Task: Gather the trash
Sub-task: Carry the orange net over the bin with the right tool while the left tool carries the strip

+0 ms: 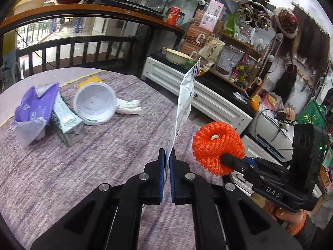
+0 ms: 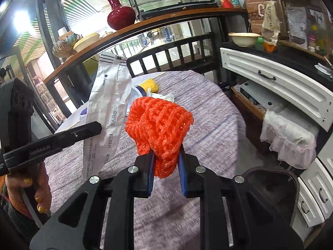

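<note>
Trash is clamped in both tools: the left tool (image 1: 167,156) pinches a long crumpled white printed plastic wrapper (image 1: 184,104) that stands up from its shut pads; the right tool (image 2: 166,162) squeezes an orange foam-mesh fruit sleeve (image 2: 158,129), both lifted above the purple woven surface (image 1: 83,177). Left on it: a purple packet (image 1: 33,106), a green-and-white carton (image 1: 67,120), a tipped white paper cup (image 1: 94,104) and a crumpled white tissue (image 1: 129,107); the dark bin (image 2: 270,185) at its edge looks the likely drop, so collection seems only partly done.
</note>
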